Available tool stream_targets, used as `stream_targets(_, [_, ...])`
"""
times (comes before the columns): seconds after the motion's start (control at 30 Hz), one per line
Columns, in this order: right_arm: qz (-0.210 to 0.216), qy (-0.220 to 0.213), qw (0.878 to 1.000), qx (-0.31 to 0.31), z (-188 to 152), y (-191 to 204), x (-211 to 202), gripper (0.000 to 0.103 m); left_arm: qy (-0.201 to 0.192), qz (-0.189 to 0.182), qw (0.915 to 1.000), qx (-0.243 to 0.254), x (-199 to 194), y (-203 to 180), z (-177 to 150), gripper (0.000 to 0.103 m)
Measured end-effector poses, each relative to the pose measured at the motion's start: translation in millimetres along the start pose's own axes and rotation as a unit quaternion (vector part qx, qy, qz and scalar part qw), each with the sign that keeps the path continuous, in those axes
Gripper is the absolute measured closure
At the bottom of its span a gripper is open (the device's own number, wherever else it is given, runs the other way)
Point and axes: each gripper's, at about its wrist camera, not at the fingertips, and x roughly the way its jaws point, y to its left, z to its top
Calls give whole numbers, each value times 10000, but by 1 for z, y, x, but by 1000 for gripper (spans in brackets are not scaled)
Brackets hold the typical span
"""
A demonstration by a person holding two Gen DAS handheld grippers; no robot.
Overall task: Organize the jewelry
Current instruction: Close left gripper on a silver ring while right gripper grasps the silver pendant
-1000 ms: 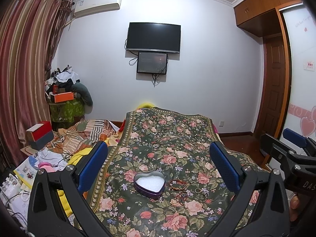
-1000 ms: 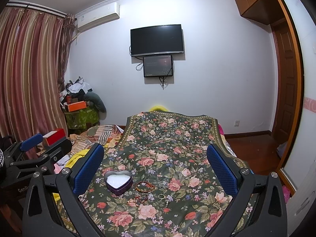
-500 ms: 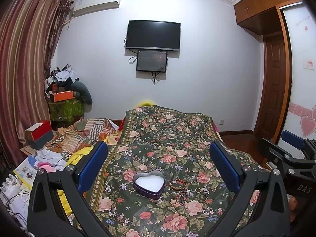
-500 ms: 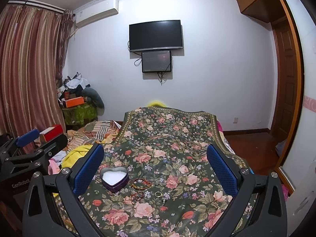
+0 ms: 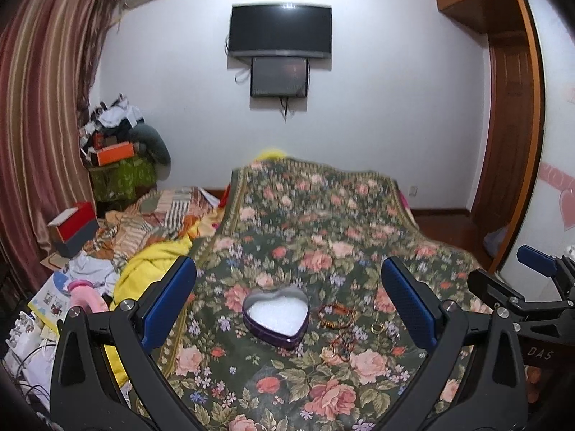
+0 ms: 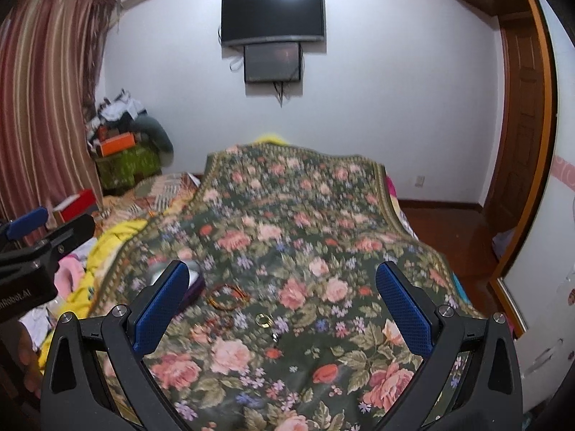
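A purple heart-shaped tin (image 5: 276, 318) with a white lining lies open on the floral bedspread (image 5: 309, 215). Right of it lie a beaded bracelet (image 5: 336, 315), a gold ring (image 5: 377, 328) and a dark tangle of beads (image 5: 341, 346). My left gripper (image 5: 287, 300) hangs open above the tin, nothing between its fingers. In the right wrist view the bracelet (image 6: 227, 296) and ring (image 6: 265, 320) lie between the wide-open fingers of my right gripper (image 6: 282, 301); the tin (image 6: 192, 282) is half hidden behind the left finger.
Clutter lines the bed's left side: yellow cloth (image 5: 151, 262), striped bedding (image 5: 158, 212), a red box (image 5: 73, 226) and a pile with an orange box (image 5: 115, 154). A TV (image 5: 280, 30) hangs on the far wall. A wooden door (image 5: 510, 136) stands right.
Both grippers have moved forward and lower toward the bedspread. The right one has swung rightward, so the tin slid behind its left finger. Both stay open.
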Motion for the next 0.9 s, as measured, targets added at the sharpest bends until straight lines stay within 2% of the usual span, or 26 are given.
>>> stream_targets(0.27, [-172, 650, 9975, -196, -22, -15, 34, 0, 896, -247, 9957, -37, 52, 2, -26, 0])
stream_targets(0.4, [-175, 975, 9947, -281, -36, -21, 47, 0, 1391, -393, 9895, -6, 77, 0, -49, 0])
stream_targets(0.57, [-9, 1314, 9909, -276, -49, -25, 64, 0, 1824, -524, 9817, 133, 96, -5, -71, 0])
stream_targets(0.67, [103, 1443, 9891, -257, -54, -23, 73, 1, 2013, -691, 9769, 218, 105, -12, -81, 6])
stream_targets(0.73, [174, 1502, 9882, -250, -56, -22, 77, 5, 2142, -823, 9731, 220, 111, -15, -85, 14])
stream_targets(0.9, [258, 1557, 9872, -213, -56, -21, 87, 26, 2433, -1100, 9636, 154, 128, -20, -93, 30])
